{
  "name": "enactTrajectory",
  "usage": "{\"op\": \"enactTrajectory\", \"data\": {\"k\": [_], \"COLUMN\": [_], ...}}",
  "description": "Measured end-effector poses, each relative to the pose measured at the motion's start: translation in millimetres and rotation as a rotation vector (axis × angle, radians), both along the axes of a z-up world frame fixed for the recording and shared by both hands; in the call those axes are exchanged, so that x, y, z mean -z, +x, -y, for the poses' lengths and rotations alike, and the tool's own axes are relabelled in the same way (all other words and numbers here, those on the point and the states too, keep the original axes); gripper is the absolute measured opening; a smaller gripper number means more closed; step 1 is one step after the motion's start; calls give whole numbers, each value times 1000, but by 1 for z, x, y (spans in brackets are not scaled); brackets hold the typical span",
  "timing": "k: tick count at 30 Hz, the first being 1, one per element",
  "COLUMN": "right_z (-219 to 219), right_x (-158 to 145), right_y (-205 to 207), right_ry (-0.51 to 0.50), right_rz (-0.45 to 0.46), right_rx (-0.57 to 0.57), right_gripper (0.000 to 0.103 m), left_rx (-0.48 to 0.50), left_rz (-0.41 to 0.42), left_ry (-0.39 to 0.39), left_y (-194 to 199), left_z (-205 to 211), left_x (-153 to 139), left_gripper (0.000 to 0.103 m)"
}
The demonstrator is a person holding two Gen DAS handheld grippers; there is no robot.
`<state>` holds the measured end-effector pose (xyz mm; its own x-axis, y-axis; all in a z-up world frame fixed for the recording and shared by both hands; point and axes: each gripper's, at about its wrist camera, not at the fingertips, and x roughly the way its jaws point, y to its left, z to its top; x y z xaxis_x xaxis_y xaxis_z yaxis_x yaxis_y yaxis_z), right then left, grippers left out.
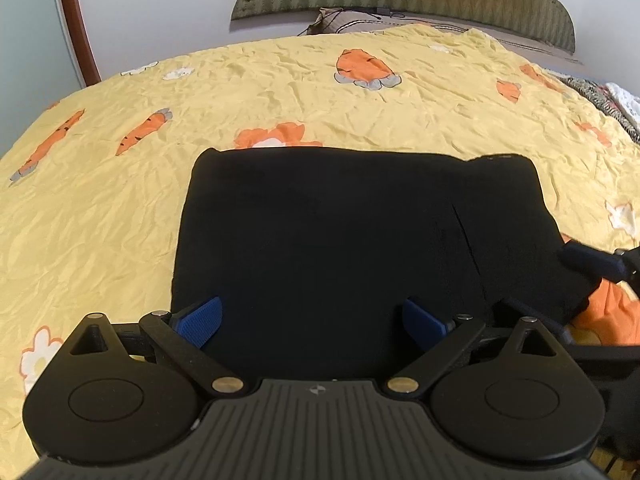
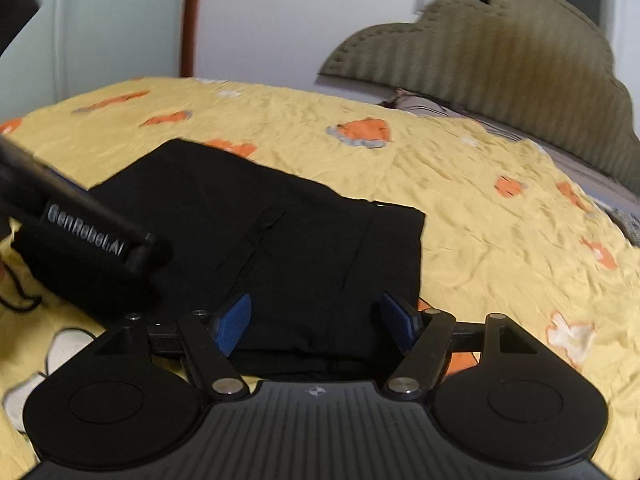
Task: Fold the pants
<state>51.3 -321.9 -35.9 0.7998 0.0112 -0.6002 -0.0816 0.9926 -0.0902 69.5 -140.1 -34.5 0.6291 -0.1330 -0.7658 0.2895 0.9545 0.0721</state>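
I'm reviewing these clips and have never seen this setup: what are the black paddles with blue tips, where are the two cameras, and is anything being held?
No robot here: a person holds a two-finger gripper in each hand, each with a fisheye camera looking along its fingers. One picture is from the left gripper, the other from the right gripper. The blue tips are the fingers' pads. Folded black pants lie on a yellow bedspread printed with orange carrots. Both grippers are open over the pants' near edge; nothing is held. The left gripper's black body also shows in the right view.
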Motion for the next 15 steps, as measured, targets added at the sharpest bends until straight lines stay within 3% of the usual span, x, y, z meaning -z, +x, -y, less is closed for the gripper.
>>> {"op": "enactTrajectory", "data": {"k": [3,7,13,15], "right_z": [-1,1,-1,-6], "right_x": [-6,-8,-2,-9], "right_y": [-7,-11,-11,-13], "right_ry": [12,50,19,12], "right_rz": [22,37,11,32], "right_rx": [12,13,33,43], "right_gripper": [77,77,79,87], "left_rx": [-5,-15,-5,-2], "left_rz": [5,-1,10,17], "left_ry": [2,-8,9,27], "left_y": [-4,-6,-10,-11], "left_z": [-3,-6,-8,-12], "left_x": [0,0,-1,-3], "left_gripper": [99,100,100,99]}}
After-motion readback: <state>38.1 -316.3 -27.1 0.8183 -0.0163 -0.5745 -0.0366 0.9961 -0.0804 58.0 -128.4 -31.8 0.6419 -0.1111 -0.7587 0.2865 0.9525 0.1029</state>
